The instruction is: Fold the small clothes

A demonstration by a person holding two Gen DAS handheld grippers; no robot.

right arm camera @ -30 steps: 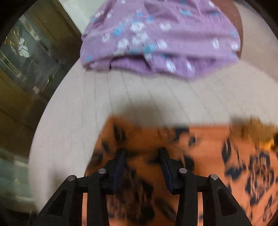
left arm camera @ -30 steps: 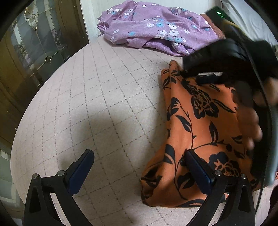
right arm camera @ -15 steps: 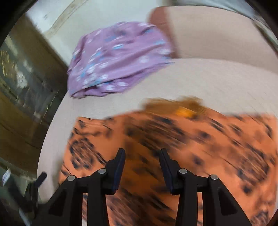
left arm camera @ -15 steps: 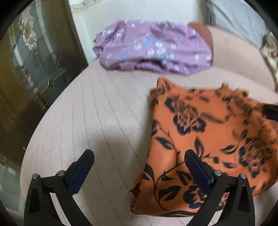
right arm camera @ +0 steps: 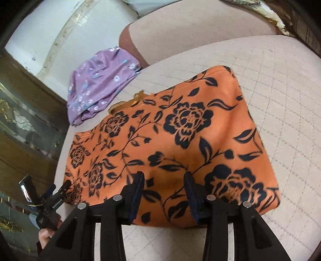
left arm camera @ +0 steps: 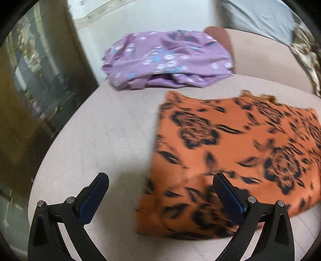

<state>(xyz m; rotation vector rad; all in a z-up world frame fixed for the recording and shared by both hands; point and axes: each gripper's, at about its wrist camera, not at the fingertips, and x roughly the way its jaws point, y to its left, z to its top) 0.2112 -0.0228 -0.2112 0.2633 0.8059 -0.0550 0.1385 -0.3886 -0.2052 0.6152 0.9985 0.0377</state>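
Cloth is lying clear of both tools now: the orange floral garment (right arm camera: 170, 144) is resting as a flat, roughly rectangular panel on the quilted beige bed (right arm camera: 280, 100), where a second ago the right tool was down over its far left corner, with a hand and dark gear crowding the left wrist view. That gear is no longer showing in the left wrist view, and the right tool has been sweeping along the garment to its near edge. Judging by the tidy outline, one fold is probably finished and the next one is waiting, likely from the near hem.

The right tool (right arm camera: 163, 180) is hovering over the garment's near edge, angled steeply downward, its two blue-padded fingers standing moderately apart with nothing clamped between them; fabric is showing in the gap, apparently below the pads and not pinched. The left tool (left arm camera: 160, 184) is also tilting down, its jaws spread wide and gripping nothing; its left finger is hanging over bare bed, its right finger over the garment's near left corner, which is bunching slightly there. The person's hand (right arm camera: 45, 238) is visible at the lower left of the right wrist view, wrapped around the left tool's handle.

The purple floral garment (left arm camera: 168, 60) is sitting well apart at the far end of the bed, loosely heaped against a bolster, looking not yet folded. A grey pillow (left arm camera: 258, 18) is lying beyond it.
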